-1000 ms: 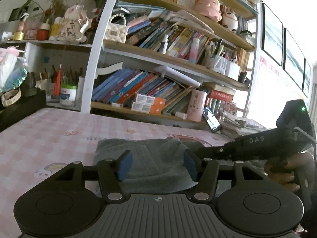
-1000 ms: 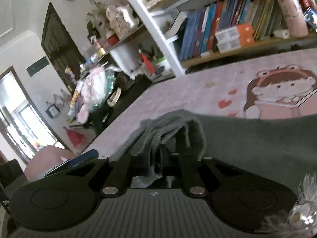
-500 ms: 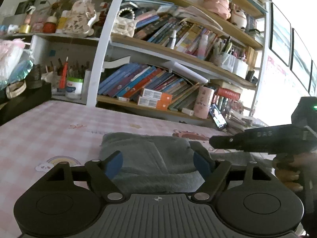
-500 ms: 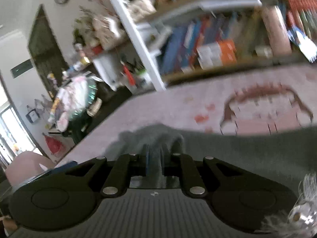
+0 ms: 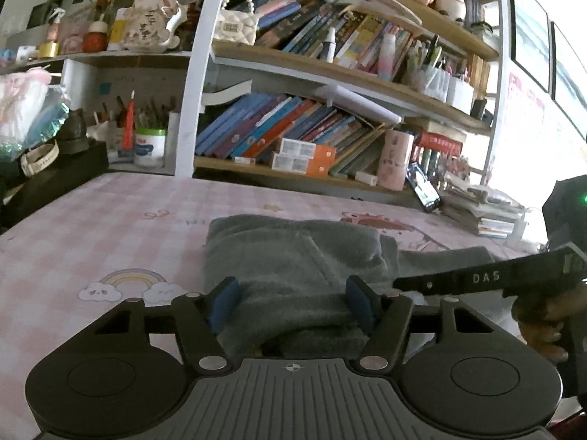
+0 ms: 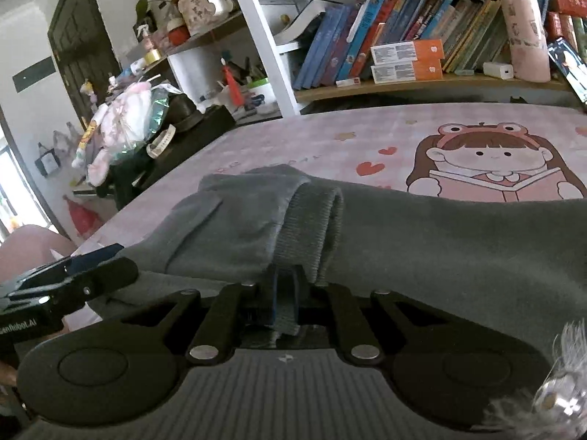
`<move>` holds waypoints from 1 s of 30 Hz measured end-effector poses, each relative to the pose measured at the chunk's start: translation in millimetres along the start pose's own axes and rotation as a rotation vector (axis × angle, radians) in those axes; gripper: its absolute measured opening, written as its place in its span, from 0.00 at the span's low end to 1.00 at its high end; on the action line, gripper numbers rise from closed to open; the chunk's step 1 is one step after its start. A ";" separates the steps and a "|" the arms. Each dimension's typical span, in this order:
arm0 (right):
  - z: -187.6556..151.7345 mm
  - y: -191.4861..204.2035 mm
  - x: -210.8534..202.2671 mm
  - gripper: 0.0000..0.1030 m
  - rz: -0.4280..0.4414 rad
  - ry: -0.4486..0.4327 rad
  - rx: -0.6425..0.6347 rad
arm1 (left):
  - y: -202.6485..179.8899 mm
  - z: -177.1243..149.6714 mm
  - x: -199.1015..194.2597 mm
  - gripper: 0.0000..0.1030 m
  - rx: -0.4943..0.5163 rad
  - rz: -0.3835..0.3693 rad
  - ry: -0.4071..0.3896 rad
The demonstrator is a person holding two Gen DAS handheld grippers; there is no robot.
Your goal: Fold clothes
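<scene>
garment: a grey fleece garment lies partly folded on a pink checked bed sheet; 1 folded layer sits on top, with a ribbed cuff doubled over near the middle in the right wrist view.
sheet: printed with a rainbow and clouds beside the garment's left edge, and a cartoon girl reading a book just beyond its far edge.
left gripper: the left gripper stands wide apart, its 2 blue pads either side of the near edge of the grey cloth, gripping nothing; the cloth sits between the jaws without being pinched.
right gripper: the right gripper is closed tight on a thin fold of the grey garment, the cloth squeezed between its blue pads at the near edge.
right hand: in the left wrist view a hand grips the handle of the right tool, whose black finger marked "das" reaches in over the garment from the right.
background: a bookshelf packed with books stands behind the bed; a pink cylinder and 2 orange boxes sit on its lowest shelf.
</scene>
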State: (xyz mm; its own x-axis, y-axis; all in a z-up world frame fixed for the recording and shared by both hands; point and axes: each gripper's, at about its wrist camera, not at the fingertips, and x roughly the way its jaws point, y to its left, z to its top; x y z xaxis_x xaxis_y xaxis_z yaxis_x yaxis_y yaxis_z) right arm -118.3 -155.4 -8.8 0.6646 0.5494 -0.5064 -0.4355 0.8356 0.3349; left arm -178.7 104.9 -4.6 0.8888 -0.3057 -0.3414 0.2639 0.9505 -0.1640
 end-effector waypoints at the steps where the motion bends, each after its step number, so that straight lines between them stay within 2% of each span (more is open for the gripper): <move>1: -0.1 -0.7 0.8 0.06 0.000 0.000 0.001 | -1.0 -0.2 -0.2 0.62 0.006 0.004 0.000; 8: 0.4 0.1 -8.2 0.06 -0.008 -0.019 0.000 | -8.3 3.2 -7.7 0.64 0.028 0.021 -0.025; 10: 1.7 1.4 -15.2 0.13 -0.013 -0.039 -0.002 | -10.3 6.8 -13.0 0.67 0.034 0.000 -0.060; 12: 2.0 1.6 -23.6 0.25 -0.020 -0.057 -0.003 | -16.6 9.8 -18.5 0.73 0.057 -0.019 -0.096; 15: -1.2 -2.1 -41.1 0.35 -0.039 -0.075 -0.004 | -29.5 11.3 -20.7 0.77 0.115 -0.030 -0.110; 20: -6.4 -8.2 -70.3 0.47 -0.070 -0.106 -0.005 | -44.5 10.5 -15.3 0.85 0.147 -0.018 -0.082; 27: -23.6 -35.3 -109.1 0.73 -0.149 -0.100 0.039 | -58.0 11.1 -8.6 0.93 0.137 0.028 -0.012; 30: -28.8 -52.5 -121.6 0.78 -0.171 -0.087 0.087 | -67.6 11.1 -10.7 0.97 0.152 0.023 -0.002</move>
State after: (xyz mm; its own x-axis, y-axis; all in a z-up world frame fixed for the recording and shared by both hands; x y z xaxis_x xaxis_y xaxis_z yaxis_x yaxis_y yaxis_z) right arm -193.8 -266.0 12.3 0.7762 0.3942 -0.4921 -0.2601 0.9112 0.3196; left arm -201.9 44.5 20.4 0.8961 -0.2834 -0.3415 0.2968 0.9548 -0.0136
